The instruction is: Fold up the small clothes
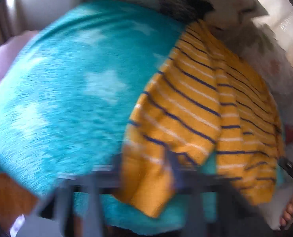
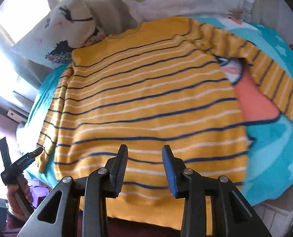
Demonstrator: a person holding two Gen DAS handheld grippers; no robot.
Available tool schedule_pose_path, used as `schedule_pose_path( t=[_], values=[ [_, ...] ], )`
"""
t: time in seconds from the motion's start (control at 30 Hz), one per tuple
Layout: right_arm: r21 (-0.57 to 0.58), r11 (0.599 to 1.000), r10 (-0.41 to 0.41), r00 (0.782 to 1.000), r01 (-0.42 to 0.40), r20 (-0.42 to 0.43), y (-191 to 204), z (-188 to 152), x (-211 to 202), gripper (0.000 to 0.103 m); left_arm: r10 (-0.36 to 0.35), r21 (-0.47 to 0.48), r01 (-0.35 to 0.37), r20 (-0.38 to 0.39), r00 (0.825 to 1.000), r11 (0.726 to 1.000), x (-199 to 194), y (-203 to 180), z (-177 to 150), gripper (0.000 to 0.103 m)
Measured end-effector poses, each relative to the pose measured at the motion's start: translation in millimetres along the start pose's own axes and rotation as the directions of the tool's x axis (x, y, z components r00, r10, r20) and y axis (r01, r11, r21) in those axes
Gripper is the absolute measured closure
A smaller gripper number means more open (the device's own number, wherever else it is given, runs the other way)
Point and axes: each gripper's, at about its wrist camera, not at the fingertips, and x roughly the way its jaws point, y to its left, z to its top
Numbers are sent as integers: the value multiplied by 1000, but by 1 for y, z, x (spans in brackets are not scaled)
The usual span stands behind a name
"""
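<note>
At the far left of the right wrist view, a hand [image 2: 18, 189] held the left gripper [image 2: 38, 150], its tip at the cuff of the folded-in sleeve [image 2: 53, 118]. Its jaws were closed, seemingly on that sleeve's edge, though the left wrist view was too blurred to be sure. The yellow striped sweater [image 2: 146, 98] lay flat on a turquoise blanket [image 2: 273, 148] covering the bed, collar toward the printed pillow [image 2: 53, 31]. The right gripper [image 2: 144, 165] hovered over the hem, jaws partly open and holding nothing. The other sleeve [image 2: 275, 79] stretched out right.
</note>
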Motion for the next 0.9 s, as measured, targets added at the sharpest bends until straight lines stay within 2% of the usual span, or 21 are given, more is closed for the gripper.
schedule_pose_path(
  t=[0.1, 0.23, 0.3, 0.4, 0.43, 0.57, 0.7, 0.83, 0.9],
  values=[
    [-22, 1000, -8, 1000, 7, -12, 30, 8, 10, 64, -27, 3, 27, -13, 1000, 1000, -7, 7, 14, 97],
    [-63, 998, -22, 1000, 22, 6, 70, 24, 17, 64, 25, -54, -22, 55, 998, 998, -36, 55, 50, 97],
    [-89, 996, -22, 1000, 22, 3, 88, 31, 23, 64, 95, -90, -87, 92, 991, 992, -53, 89, 77, 97],
    [-164, 986, -26, 1000, 23, -16, 120, 42, 42, 64, 196, -101, -183, 143, 970, 978, -76, 129, 119, 97],
    [-194, 981, -28, 999, 22, -27, 134, 45, 51, 64, 203, -102, -189, 150, 968, 977, -81, 136, 127, 97],
    [-281, 960, -12, 998, -5, -59, 181, 54, 81, 64, 170, -103, -153, 191, 967, 983, -100, 143, 156, 97],
    [-328, 944, -5, 995, -29, -102, 217, 57, 111, 64, 134, -79, -120, 217, 967, 990, -105, 134, 164, 97],
    [-320, 947, -56, 980, -7, -189, 221, 52, 145, 64, 78, -40, -70, 239, 968, 997, -116, 121, 162, 97],
    [-286, 958, -42, 983, -12, -181, 215, 50, 138, 64, 52, -2, -54, 257, 965, 999, -121, 102, 161, 97]
  ],
)
